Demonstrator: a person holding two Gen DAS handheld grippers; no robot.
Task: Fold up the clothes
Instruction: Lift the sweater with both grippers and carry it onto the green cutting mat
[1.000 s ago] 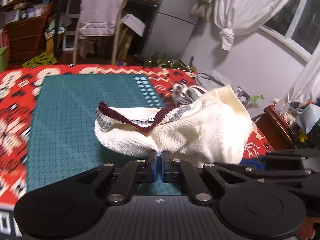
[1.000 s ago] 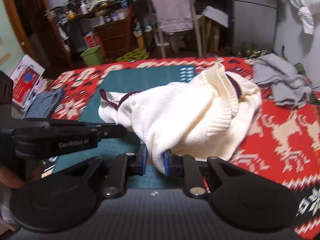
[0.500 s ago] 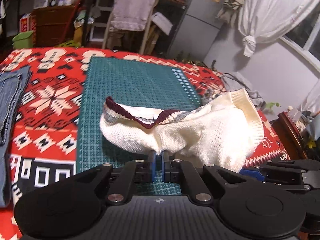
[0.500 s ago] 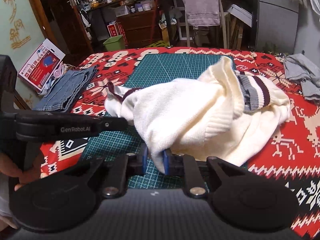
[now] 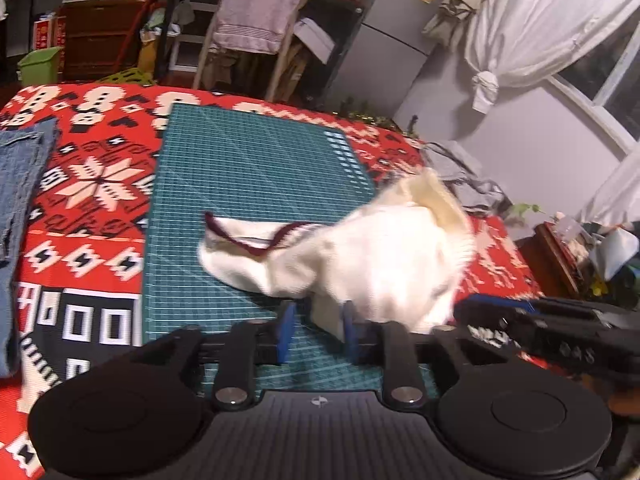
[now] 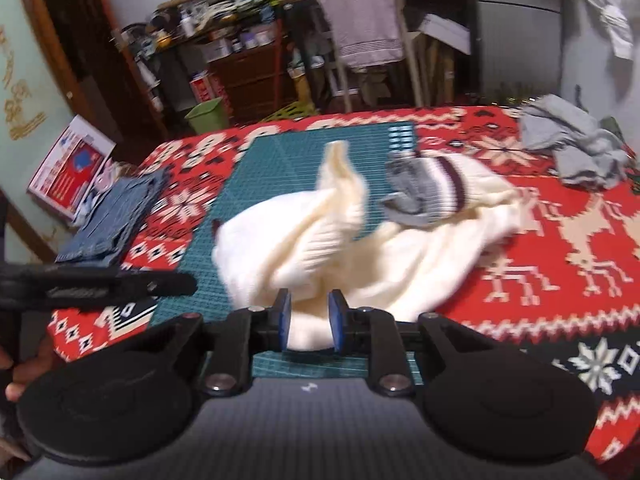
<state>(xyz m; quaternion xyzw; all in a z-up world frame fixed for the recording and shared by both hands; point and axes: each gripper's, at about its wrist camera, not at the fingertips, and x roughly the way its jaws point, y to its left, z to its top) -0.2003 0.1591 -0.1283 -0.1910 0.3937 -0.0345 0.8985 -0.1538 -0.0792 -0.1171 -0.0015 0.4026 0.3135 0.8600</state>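
Observation:
A cream knit sweater point(image 5: 380, 264) with a maroon-trimmed neckline point(image 5: 256, 236) lies bunched and motion-blurred on the green cutting mat point(image 5: 248, 168). My left gripper point(image 5: 317, 332) is open, its blue pads point(image 5: 286, 332) spread wide, with a bit of the sweater's edge loose between them. In the right wrist view the sweater point(image 6: 320, 248) is heaped up, its grey-and-maroon striped cuff point(image 6: 436, 192) flopped on top. My right gripper point(image 6: 308, 322) is shut on a thick fold of the sweater at its near edge. The two grippers sit side by side.
A red patterned blanket point(image 6: 560, 240) covers the bed under the mat point(image 6: 280, 152). Folded jeans point(image 6: 116, 212) lie at the left, a crumpled grey garment point(image 6: 572, 148) at the far right. A chair draped with a towel point(image 6: 360, 20) and cluttered shelves stand behind.
My left gripper has opened and let go of the sweater's edge. Both grippers have pulled back toward the near side, and the sweater is dropping onto the mat, blurred.

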